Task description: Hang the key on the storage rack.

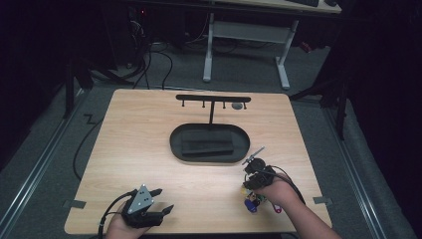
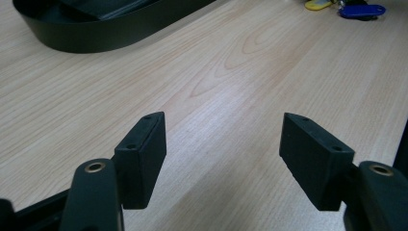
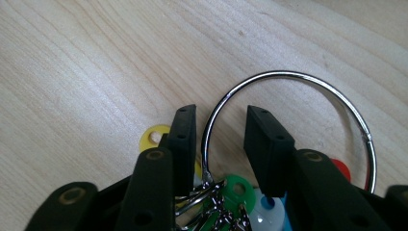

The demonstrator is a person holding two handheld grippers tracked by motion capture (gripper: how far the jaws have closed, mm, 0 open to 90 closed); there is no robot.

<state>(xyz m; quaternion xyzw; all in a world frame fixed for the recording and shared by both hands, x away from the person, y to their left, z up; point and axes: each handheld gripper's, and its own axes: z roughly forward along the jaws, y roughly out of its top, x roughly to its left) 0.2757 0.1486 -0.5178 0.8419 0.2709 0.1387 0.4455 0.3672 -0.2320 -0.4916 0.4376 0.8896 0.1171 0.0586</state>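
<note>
Holding our right gripper (image 3: 219, 139) around the key ring (image 3: 288, 77) without squeezing, we keep our left gripper (image 2: 223, 154) spread wide.

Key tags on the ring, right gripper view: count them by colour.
4 at least: yellow tag left of the jaws, green tag between them, white tag below, red tag at right. Others may hide behind the jaws.

Open tabletop (image 1: 139, 129) along the left side and across the near middle, bare wood between the left gripper (image 1: 160, 201) and the key bunch (image 1: 254, 199). Blocking the centre: a black oval tray (image 1: 175, 142) with a T-shaped hook rack (image 1: 213, 98) upright behind it. Narrow gap between the right gripper (image 3: 219, 127) jaws, crossed by the wire key ring (image 3: 288, 77) lying flat.
</note>
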